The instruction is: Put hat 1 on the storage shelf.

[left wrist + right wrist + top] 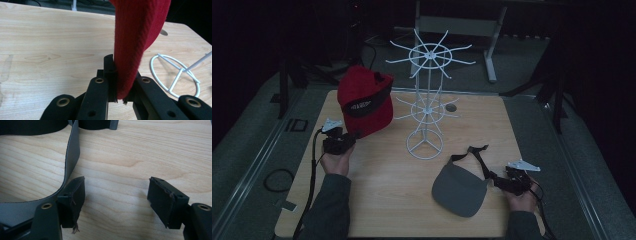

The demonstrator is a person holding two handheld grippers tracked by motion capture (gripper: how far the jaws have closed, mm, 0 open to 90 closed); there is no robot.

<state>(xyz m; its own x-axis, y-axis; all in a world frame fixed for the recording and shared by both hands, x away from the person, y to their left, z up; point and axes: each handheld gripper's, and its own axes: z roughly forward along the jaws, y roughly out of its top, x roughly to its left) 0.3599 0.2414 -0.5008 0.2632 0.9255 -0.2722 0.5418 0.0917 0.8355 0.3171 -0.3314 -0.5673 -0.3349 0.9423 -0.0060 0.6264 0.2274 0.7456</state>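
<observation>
The left tool (343,140) is clenched on the lower edge of a red cap (365,100), which it holds up above the tabletop (382,190) near the far left corner. In the left gripper view, the red fabric (136,37) hangs straight down into the black jaws, pinched tight between them, with the pale wood well below. In the high view the cap's dark band with small lettering faces the camera, and its crown rises just left of a white wire display rack (426,107).

The rack stands near the middle of the tabletop, toward the far edge, on a round wire base (424,148); two tiers of spokes radiate from its upright post. That base also shows at the right of the left gripper view (175,75), apart from the cap.

The right tool (509,181) lies near the right edge, its jaws spread wide and grasping nothing; the right gripper view shows bare wood between them. A grey visor (460,190) lies flat on the tabletop toward the near right corner, just left of this tool. Its grey strap (71,157) curves past the outside of the left-hand jaw in the right gripper view, close against it; whether they touch I cannot tell.
</observation>
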